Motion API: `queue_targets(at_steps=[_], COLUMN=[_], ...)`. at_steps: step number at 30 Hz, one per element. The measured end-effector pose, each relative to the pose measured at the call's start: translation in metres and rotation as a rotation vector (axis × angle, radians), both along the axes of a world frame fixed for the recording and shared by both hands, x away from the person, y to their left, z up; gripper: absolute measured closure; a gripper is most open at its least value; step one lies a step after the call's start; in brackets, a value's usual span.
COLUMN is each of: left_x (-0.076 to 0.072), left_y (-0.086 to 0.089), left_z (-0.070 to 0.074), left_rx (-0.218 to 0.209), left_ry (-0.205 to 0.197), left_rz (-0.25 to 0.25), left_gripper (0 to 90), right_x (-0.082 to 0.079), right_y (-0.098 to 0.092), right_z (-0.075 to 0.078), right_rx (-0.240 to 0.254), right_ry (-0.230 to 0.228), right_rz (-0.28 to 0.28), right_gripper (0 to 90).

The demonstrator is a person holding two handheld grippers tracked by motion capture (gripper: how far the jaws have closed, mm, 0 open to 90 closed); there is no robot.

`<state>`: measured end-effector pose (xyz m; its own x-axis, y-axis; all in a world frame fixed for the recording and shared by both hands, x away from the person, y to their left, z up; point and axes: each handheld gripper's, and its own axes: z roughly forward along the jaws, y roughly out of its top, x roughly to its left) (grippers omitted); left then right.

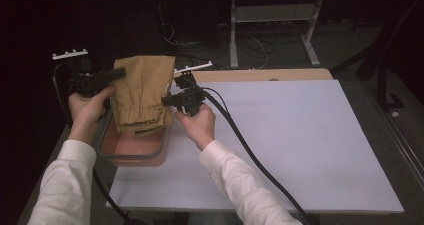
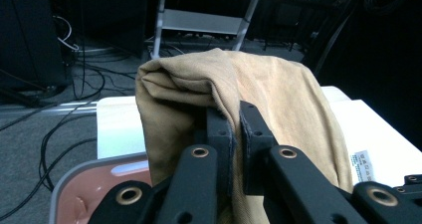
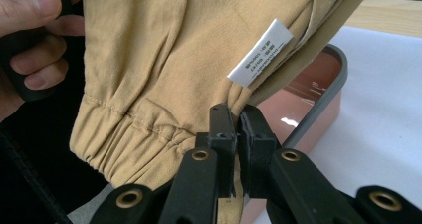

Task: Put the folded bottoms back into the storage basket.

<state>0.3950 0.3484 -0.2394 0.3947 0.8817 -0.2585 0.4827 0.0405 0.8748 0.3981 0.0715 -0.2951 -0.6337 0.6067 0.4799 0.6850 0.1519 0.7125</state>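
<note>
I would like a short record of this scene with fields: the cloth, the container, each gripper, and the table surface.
cloth: tan garment with elastic hem and white label, held up above the bin
container: pink bin with grey rim, at the table's left edge, inside hidden by the cloth
left gripper: shut on the garment's upper left edge
right gripper: shut on the garment's right edge, near the label
table surface: white board on a wooden top

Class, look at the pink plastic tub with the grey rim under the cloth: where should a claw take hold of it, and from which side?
Grip the pink plastic tub by its raised grey rim on the near edge, coming down from above: that edge is exposed, while the tan folded garment hangs over the far part.
</note>
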Motion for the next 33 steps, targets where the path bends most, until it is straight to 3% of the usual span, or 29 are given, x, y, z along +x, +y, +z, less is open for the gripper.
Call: queue_targets(at_steps=[33], left_x=[0.004], left_y=[0.029], left_z=[-0.038], left_rx=[-0.017], left_ry=[0.038], left_rz=[0.041], left_gripper=[85.7], right_x=[0.006], right_y=[0.036], right_z=[-0.037], right_rx=[-0.001], right_ry=[0.034], right_rz=[0.009], right_gripper=[84.7])
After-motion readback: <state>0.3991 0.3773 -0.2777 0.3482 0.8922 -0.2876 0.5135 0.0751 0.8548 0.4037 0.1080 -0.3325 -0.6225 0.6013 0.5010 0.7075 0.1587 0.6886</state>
